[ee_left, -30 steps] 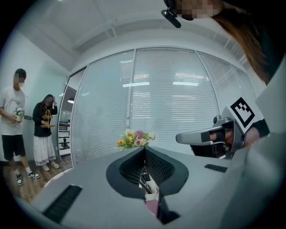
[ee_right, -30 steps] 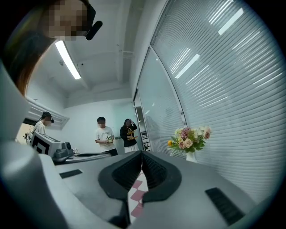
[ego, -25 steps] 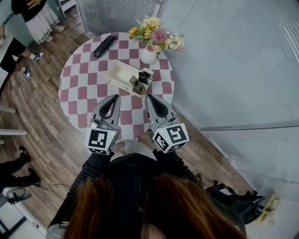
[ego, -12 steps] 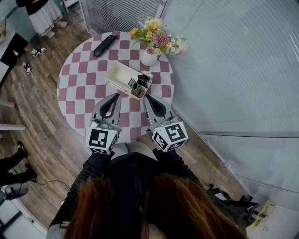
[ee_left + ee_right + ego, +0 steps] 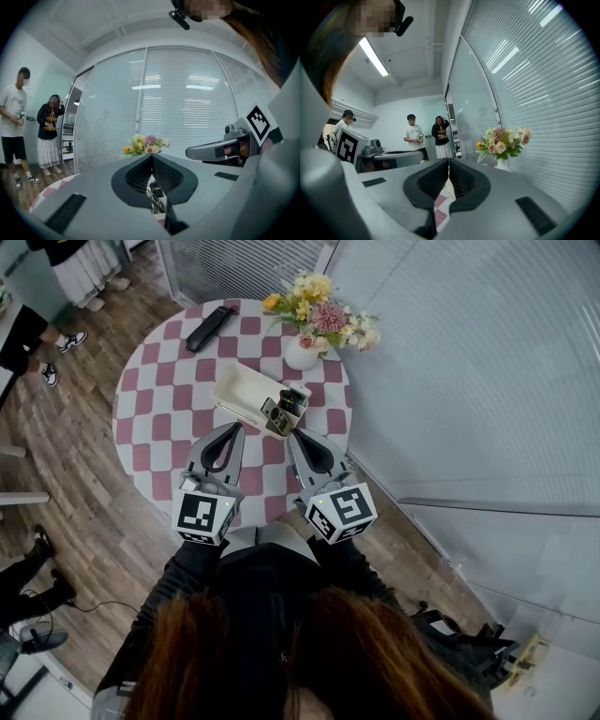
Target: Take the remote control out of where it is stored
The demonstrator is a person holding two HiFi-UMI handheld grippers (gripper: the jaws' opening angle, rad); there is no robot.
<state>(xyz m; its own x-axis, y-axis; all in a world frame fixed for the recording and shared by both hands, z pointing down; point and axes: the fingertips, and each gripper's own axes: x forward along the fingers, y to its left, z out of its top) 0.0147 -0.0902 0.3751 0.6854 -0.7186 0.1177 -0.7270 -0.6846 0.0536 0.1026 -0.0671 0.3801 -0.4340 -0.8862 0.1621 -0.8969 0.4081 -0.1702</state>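
Showing remote (image 5: 156, 189) btns: left gripper view; head view shows whole holder (image 5: 242, 390)

I see the remote control (image 5: 155, 190) standing on end in the cream storage box (image 5: 241, 390). It is black, with small coloured buttons near its top, and its upper part pokes above the rim. It sits in the compartment at the box's right end, beside other dark items I can't identify. The long, open-topped box lies slantwise near the middle of the pink-and-white checked table (image 5: 150, 409).
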